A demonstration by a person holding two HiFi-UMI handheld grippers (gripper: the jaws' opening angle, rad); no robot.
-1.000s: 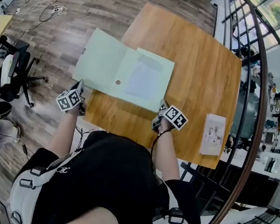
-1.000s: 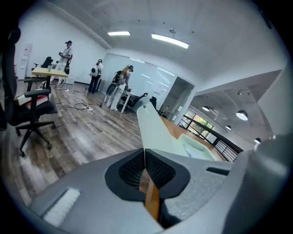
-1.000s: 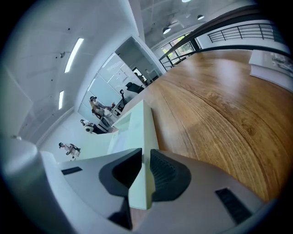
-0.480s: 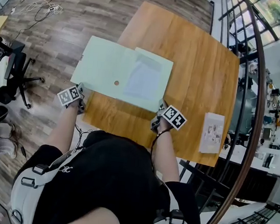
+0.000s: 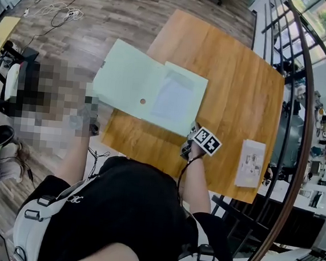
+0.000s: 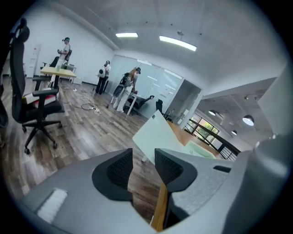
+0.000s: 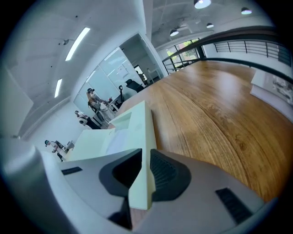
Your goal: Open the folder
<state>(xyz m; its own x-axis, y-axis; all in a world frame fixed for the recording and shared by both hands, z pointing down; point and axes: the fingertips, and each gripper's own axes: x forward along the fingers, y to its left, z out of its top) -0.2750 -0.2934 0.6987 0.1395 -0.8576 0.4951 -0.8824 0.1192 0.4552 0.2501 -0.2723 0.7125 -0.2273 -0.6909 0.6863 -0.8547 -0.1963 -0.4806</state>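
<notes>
The pale green folder [image 5: 135,78] lies spread open on the wooden table [image 5: 237,77], its left cover hanging out past the table's left edge. A white sheet [image 5: 172,96] lies inside it. My right gripper [image 5: 193,131] is shut on the folder's near right corner [image 7: 137,183], with the card pinched between both pads. In the head view a mosaic patch covers my left gripper. In its own view the left gripper [image 6: 143,157] has its jaws opening, nothing between them, and the folder's cover [image 6: 158,135] floats ahead, apart from it.
A printed leaflet [image 5: 250,162] lies at the table's right near corner. A black railing [image 5: 294,111] runs behind the right side. An office chair [image 6: 36,100] stands on the plank floor to the left, and several people stand at desks far back.
The left gripper, which was at the cover's near left corner, no longer touches it. The folder stays spread open. The right gripper keeps its place on the near right corner.
</notes>
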